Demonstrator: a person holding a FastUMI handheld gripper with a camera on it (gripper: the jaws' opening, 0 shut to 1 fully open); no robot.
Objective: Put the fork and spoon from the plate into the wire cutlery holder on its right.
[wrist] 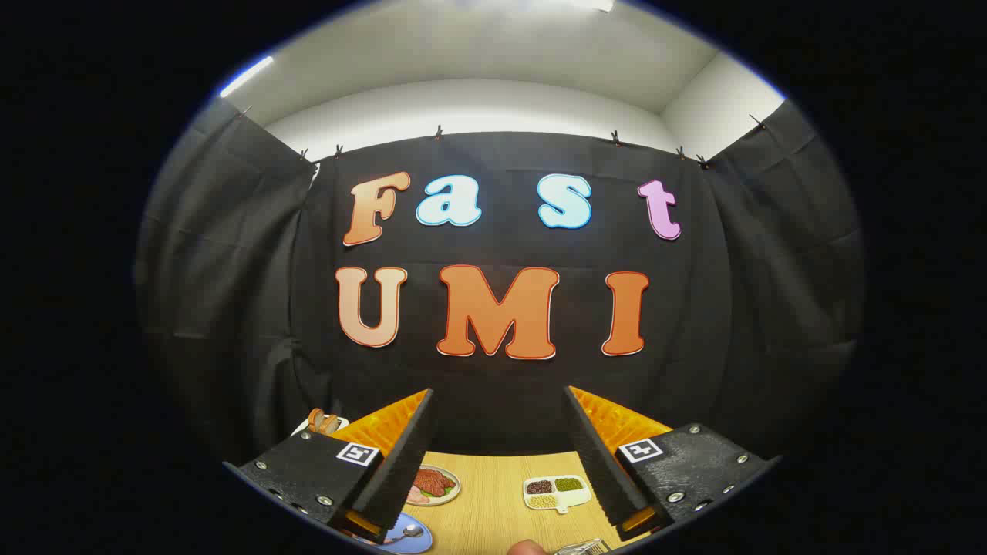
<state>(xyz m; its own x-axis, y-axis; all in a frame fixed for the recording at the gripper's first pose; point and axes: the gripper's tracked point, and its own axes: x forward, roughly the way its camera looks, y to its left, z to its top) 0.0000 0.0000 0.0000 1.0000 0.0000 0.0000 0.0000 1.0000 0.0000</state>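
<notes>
Two fingers of the gripper (500, 455) stand wide apart, holding nothing, raised above the table (493, 509). Down by the left finger, a spoon (411, 531) lies on the blue plate (405, 539); the wire holder (580, 548) peeks in at right. Likely light, stiff and slippery metal, the spoon is best pinched mid-handle.

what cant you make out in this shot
- Blue plate: mostly hidden behind the left finger; a spoon shows, no fork.
- Wire holder: only its top rim, cut off at the bottom.
- Bread far left: partly behind the finger.
- Gripper: open, holding nothing.
</notes>
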